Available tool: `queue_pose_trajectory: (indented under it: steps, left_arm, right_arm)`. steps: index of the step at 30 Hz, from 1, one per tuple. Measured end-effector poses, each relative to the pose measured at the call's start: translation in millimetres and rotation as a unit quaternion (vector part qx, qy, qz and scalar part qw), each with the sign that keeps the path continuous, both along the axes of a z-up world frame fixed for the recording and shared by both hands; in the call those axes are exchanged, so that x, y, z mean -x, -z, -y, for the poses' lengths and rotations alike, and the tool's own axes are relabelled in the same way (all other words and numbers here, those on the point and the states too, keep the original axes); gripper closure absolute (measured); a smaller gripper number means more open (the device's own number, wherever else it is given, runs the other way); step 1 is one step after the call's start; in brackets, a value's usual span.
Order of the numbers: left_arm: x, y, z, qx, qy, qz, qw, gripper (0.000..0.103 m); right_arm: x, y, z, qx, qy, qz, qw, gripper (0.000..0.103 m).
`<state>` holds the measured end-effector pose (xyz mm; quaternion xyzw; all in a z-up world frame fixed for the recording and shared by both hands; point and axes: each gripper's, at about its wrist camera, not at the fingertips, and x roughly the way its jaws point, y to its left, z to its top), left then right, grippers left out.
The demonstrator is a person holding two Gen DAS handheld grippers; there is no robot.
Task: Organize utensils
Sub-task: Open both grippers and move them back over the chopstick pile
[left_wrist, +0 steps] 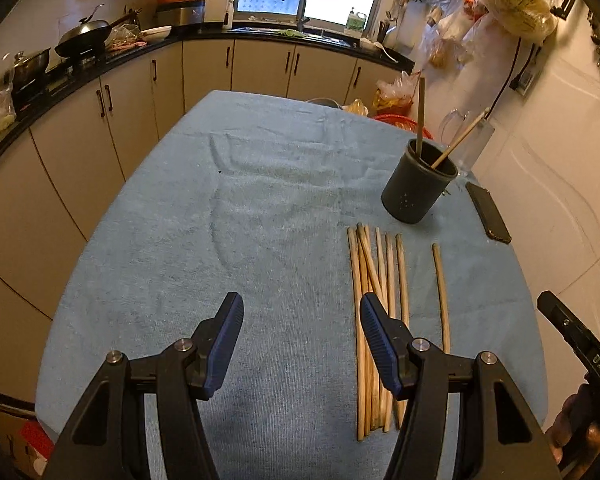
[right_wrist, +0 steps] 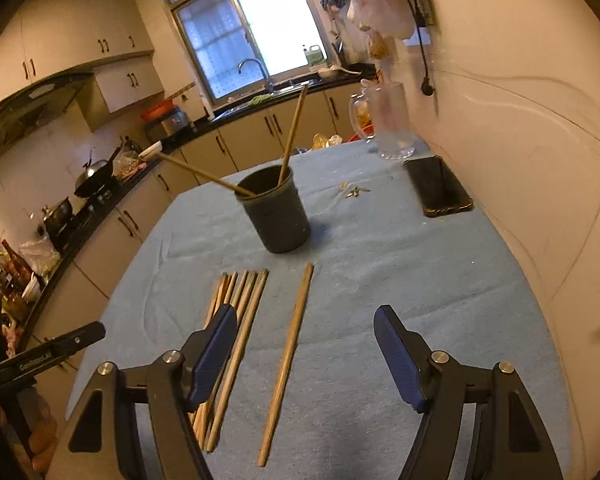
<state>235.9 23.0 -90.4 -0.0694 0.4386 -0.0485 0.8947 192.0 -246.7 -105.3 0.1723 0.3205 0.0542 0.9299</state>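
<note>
A dark round holder (left_wrist: 419,186) (right_wrist: 278,213) stands on the blue tablecloth (left_wrist: 260,220) (right_wrist: 380,272) with two chopsticks leaning in it. Several wooden chopsticks (left_wrist: 374,320) (right_wrist: 236,320) lie side by side in front of it. One single chopstick (left_wrist: 441,296) (right_wrist: 290,356) lies apart to their right. My left gripper (left_wrist: 302,316) is open and empty above the cloth, its right finger over the bundle. My right gripper (right_wrist: 306,332) is open and empty, with the single chopstick between its fingers' lines, below them.
A black phone (left_wrist: 488,212) (right_wrist: 438,192) lies by the wall, right of the holder. A clear glass jug (right_wrist: 388,124) (left_wrist: 466,140) stands behind it. Small keys (right_wrist: 354,191) lie on the cloth. Kitchen counters and cabinets run behind and to the left.
</note>
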Motion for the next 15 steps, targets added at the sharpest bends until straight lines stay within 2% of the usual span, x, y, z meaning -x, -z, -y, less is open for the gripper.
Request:
queue_pose_trajectory:
  steps: [5, 8, 11, 15]
  left_arm:
    - [-13.3, 5.9, 6.9, -0.003, 0.008, -0.010, 0.9999, 0.042]
    - [-23.8, 10.5, 12.5, -0.006, 0.015, -0.017, 0.9997, 0.042]
    - [-37.3, 18.0, 17.4, -0.011, 0.020, -0.024, 0.9995, 0.042]
    - [-61.3, 32.9, 23.9, -0.009, 0.029, -0.047, 0.9984, 0.042]
  right_arm:
    - [-9.5, 2.0, -11.5, 0.018, -0.011, -0.005, 1.000, 0.030]
    - [-19.6, 8.7, -14.8, 0.031, -0.012, -0.022, 0.999, 0.040]
    - [-32.9, 17.2, -14.7, 0.022, -0.018, -0.038, 0.999, 0.049]
    - [-57.1, 33.8, -13.2, 0.011, -0.025, -0.071, 0.997, 0.055]
